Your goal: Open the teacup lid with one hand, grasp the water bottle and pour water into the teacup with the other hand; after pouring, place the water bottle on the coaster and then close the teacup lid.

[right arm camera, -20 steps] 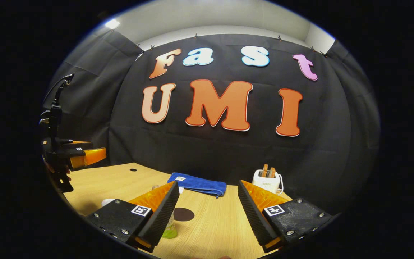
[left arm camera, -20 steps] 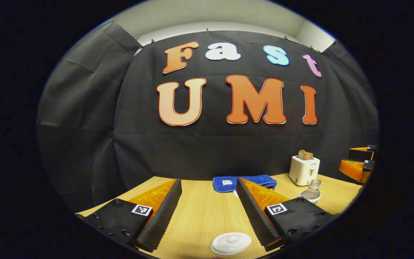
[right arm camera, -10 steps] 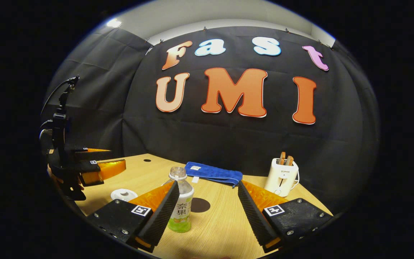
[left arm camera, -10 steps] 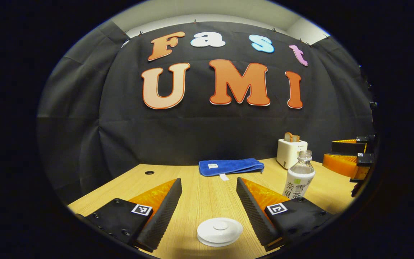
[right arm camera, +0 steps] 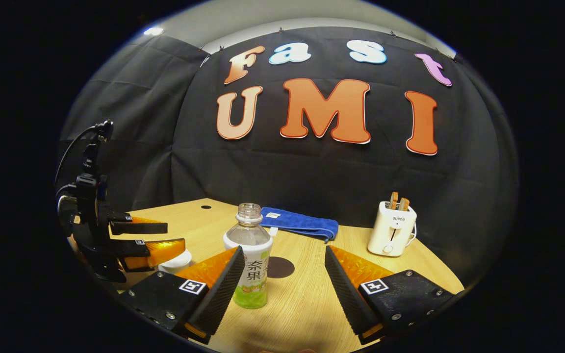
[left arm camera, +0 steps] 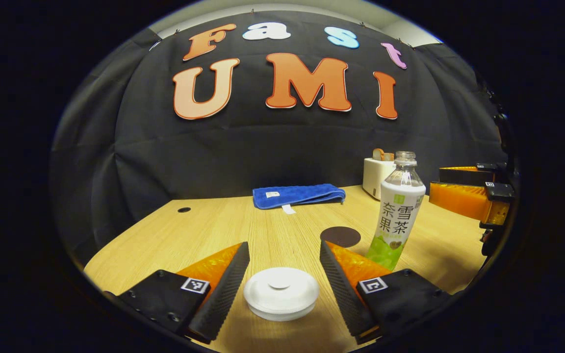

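I've got left gripper low over table, jaws apart either side of white lidded teacup, not touching. Right gripper wide apart, uncapped water bottle upright just right of teacup, dark coaster behind

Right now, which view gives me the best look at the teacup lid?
The left gripper view: the teacup lid sits whole and close between the open left gripper fingers, knob and rim clear. In the right gripper view, the lid is a small sliver, mostly hidden behind the left gripper.
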`<state>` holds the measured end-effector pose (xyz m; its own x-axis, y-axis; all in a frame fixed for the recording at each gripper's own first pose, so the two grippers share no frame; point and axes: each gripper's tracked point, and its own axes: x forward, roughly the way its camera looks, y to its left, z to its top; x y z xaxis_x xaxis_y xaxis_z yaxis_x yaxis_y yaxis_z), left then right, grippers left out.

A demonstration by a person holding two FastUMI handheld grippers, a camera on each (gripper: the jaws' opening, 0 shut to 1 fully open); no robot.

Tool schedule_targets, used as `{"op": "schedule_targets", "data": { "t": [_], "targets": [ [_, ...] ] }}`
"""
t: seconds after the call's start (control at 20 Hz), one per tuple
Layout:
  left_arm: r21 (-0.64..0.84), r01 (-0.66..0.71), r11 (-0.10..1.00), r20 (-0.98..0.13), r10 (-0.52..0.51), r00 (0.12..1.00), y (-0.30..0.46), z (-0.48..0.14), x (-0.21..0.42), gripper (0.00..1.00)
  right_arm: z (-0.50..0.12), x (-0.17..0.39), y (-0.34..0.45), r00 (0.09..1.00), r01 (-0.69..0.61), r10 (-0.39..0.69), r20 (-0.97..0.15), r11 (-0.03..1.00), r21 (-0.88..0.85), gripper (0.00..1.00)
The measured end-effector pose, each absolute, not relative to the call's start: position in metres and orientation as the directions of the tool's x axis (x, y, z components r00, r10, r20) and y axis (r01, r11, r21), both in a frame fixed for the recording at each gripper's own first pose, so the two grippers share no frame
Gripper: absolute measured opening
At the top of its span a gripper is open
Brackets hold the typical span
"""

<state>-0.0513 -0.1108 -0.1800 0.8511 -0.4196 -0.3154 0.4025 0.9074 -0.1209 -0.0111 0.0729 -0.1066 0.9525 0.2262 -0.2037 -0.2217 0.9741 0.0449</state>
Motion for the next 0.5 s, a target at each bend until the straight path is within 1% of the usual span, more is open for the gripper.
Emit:
{"op": "schedule_targets", "data": {
  "t": [0.05, 0.1, 0.15, 0.2, 0.25, 0.3, 0.4, 0.45, 0.5],
  "targets": [
    [-0.119, 0.402, 0.908, -0.333, -0.418, 0.845, -0.11, -0.186, -0.051, 0.89, -0.109, -0.011, 0.074, 0.951, -0.225, 0.229, -0.208, 0.973, 0.043, 0.98],
    [-0.115, 0.399, 0.91, -0.348, -0.413, 0.842, -0.109, -0.192, -0.053, 0.89, -0.112, -0.012, 0.075, 0.949, -0.228, 0.231, -0.215, 0.973, 0.04, 0.98],
    [-0.114, 0.397, 0.911, -0.36, -0.411, 0.838, -0.109, -0.194, -0.053, 0.86, -0.114, -0.012, 0.075, 0.947, -0.23, 0.233, -0.22, 0.972, 0.039, 0.98],
    [-0.111, 0.399, 0.91, -0.371, -0.411, 0.833, -0.109, -0.197, -0.053, 0.79, -0.116, -0.013, 0.076, 0.946, -0.232, 0.235, -0.224, 0.972, 0.038, 0.98],
    [-0.109, 0.4, 0.91, -0.377, -0.41, 0.83, -0.11, -0.198, -0.053, 0.78, -0.117, -0.013, 0.076, 0.945, -0.233, 0.235, -0.227, 0.972, 0.038, 0.98],
    [-0.103, 0.407, 0.908, -0.393, -0.413, 0.822, -0.111, -0.205, -0.056, 0.75, -0.118, -0.013, 0.076, 0.944, -0.233, 0.235, -0.229, 0.972, 0.039, 0.98],
    [-0.084, 0.408, 0.909, -0.403, -0.405, 0.821, -0.11, -0.21, -0.055, 0.75, -0.12, -0.013, 0.077, 0.944, -0.233, 0.236, -0.232, 0.972, 0.042, 0.98],
    [-0.078, 0.411, 0.908, -0.41, -0.405, 0.817, -0.11, -0.211, -0.056, 0.6, -0.12, -0.013, 0.077, 0.943, -0.233, 0.237, -0.232, 0.972, 0.045, 0.99],
    [-0.073, 0.412, 0.908, -0.404, -0.404, 0.82, -0.109, -0.21, -0.056, 0.58, -0.121, -0.013, 0.077, 0.943, -0.233, 0.237, -0.234, 0.971, 0.047, 0.99]
  ]
}}
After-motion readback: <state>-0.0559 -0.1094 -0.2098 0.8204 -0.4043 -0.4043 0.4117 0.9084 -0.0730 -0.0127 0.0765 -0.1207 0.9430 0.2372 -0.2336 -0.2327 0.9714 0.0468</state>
